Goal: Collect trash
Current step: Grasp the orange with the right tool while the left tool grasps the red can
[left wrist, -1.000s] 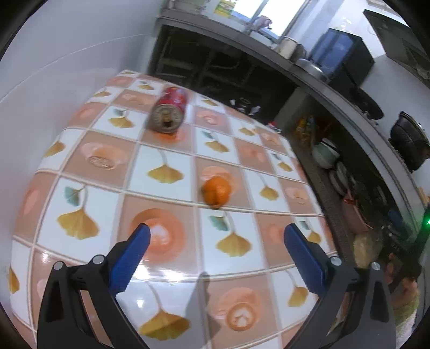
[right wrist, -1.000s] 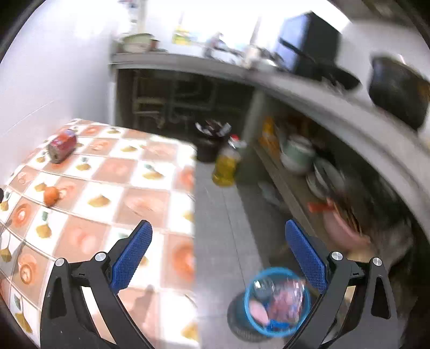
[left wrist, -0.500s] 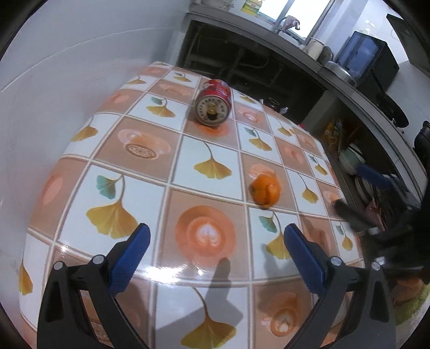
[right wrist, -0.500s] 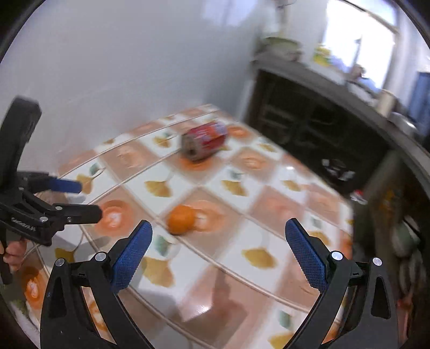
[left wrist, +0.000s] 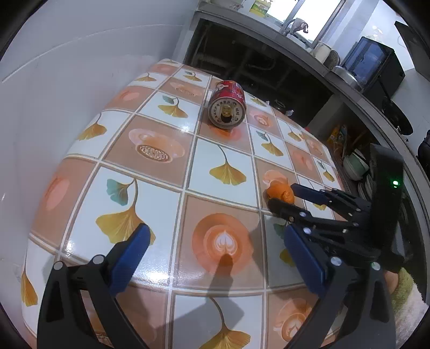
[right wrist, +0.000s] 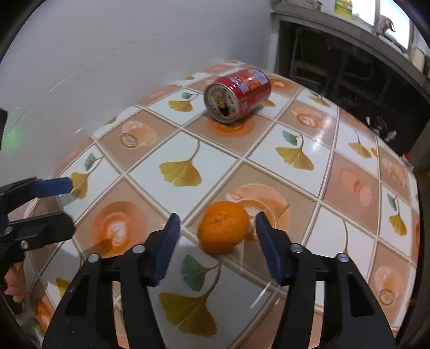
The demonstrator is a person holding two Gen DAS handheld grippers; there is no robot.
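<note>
A glossy tablecloth (right wrist: 295, 134) printed with ginkgo leaves and coffee cups is covering the table. A red can (right wrist: 237, 94) is lying on its side at upper centre, its open end facing the camera. Lower centre, a dimpled orange (right wrist: 223, 229) is sitting between the right gripper (right wrist: 216, 241) pads, which are spread without touching it. The left gripper (left wrist: 215, 257) is hanging wide open at lower left.

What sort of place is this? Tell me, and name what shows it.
Most likely a home kitchen. A long counter under a window carries pots and a sink tap, bowls are stacked on the shelf beneath, and a dining table with a ginkgo-print cover holds a red can and an orange.
</note>
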